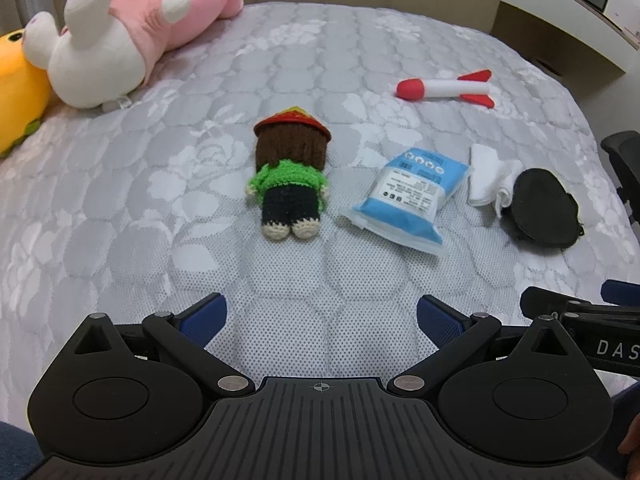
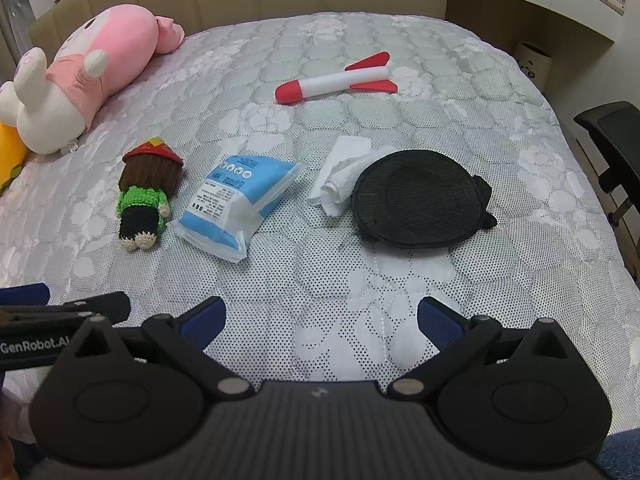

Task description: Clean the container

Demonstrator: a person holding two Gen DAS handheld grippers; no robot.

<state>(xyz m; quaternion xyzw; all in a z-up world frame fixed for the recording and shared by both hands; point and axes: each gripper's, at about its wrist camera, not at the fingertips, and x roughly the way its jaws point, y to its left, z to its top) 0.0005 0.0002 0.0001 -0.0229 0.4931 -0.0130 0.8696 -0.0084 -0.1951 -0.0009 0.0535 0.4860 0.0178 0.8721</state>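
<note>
Above the mattress (image 2: 320, 264), both grippers (image 1: 322, 320) (image 2: 322, 320) gape wide, empty.

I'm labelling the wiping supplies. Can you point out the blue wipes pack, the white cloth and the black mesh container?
blue wipes pack (image 2: 236, 204): right wrist view, middle of its printed face.
white cloth (image 2: 340, 176): right wrist view, crumpled centre.
black mesh container (image 2: 418, 198): right wrist view, centre of its top.

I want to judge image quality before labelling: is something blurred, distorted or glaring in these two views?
Left wrist view: strong fisheye bending at the mattress edges; the knitted doll looks slightly soft. Right wrist view: the same barrel distortion, the black mesh container fairly sharp. Both: even indoor light, weak shadows, no strong glare.
</note>
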